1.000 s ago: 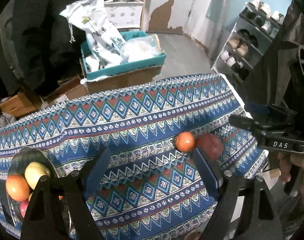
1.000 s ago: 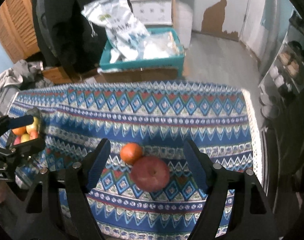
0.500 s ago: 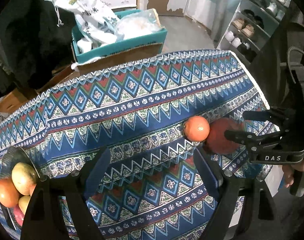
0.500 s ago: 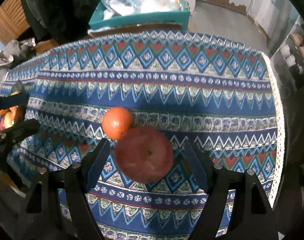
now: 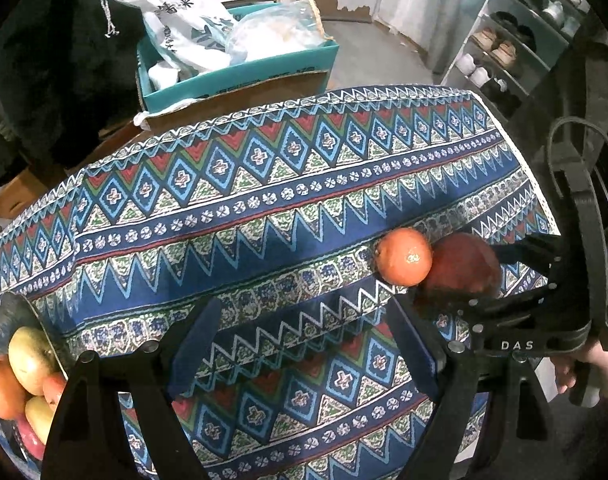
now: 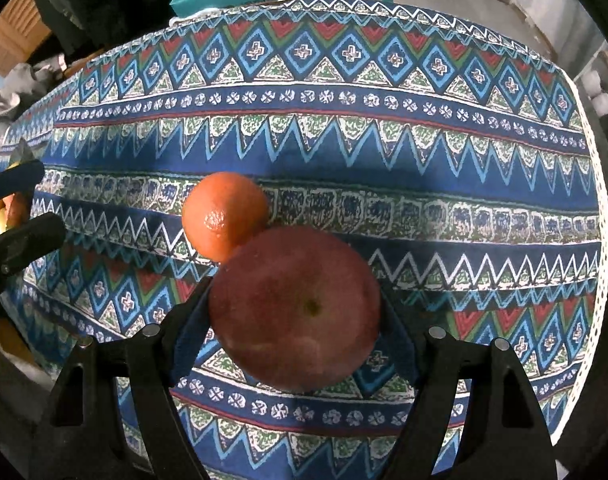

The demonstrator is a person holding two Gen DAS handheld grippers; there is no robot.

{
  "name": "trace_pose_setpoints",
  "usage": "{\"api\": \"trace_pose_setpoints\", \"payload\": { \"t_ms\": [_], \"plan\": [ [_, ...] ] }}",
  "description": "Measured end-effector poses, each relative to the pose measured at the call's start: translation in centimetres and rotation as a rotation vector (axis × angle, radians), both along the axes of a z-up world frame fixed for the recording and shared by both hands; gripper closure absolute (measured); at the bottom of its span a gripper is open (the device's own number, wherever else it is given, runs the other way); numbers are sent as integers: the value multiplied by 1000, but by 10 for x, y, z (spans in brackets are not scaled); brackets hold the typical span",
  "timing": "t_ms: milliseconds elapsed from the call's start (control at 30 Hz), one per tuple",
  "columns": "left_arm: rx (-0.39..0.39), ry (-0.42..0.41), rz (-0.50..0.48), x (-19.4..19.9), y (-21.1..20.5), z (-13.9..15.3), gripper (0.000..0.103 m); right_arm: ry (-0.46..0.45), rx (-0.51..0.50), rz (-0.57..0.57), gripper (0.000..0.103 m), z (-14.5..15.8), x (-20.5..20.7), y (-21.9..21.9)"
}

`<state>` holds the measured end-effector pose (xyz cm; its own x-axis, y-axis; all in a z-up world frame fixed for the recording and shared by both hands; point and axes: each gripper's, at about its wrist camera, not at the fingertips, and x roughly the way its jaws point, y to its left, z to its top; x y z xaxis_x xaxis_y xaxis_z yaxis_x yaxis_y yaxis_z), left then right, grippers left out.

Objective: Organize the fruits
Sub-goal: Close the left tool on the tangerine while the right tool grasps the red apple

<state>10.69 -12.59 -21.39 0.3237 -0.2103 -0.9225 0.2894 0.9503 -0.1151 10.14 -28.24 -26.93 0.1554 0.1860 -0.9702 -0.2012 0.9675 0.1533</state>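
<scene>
A red apple (image 6: 295,308) lies on the patterned tablecloth (image 6: 344,128) and touches an orange (image 6: 223,216) behind it to the left. My right gripper (image 6: 295,312) has a finger on each side of the apple, close to or touching it; I cannot tell whether it grips. In the left wrist view the right gripper (image 5: 456,276) surrounds the apple (image 5: 464,268) beside the orange (image 5: 404,262). My left gripper (image 5: 299,332) is open and empty above the cloth. A dark plate (image 5: 11,312) with several fruits (image 5: 27,354) sits at the far left.
Behind the table stands a teal box (image 5: 239,76) holding a white bag (image 5: 183,20) and a plastic bag. A shoe rack (image 5: 516,40) stands at the back right. The table's right edge (image 6: 600,208) is close to the apple.
My right gripper has moved forward and down so the apple now sits between its fingers. My left gripper has moved closer to the table.
</scene>
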Motion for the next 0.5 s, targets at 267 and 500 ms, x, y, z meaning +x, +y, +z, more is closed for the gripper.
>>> {"api": "trace_pose_setpoints", "payload": {
  "t_ms": [267,500],
  "plan": [
    [-39,-2,-11,12,-23,-3,17,-55,-34,-104,26,14,2,-35],
    [-59,12,-48,21,-54,-13,17,-92,-21,-213,26,24,9,-70]
  ]
}}
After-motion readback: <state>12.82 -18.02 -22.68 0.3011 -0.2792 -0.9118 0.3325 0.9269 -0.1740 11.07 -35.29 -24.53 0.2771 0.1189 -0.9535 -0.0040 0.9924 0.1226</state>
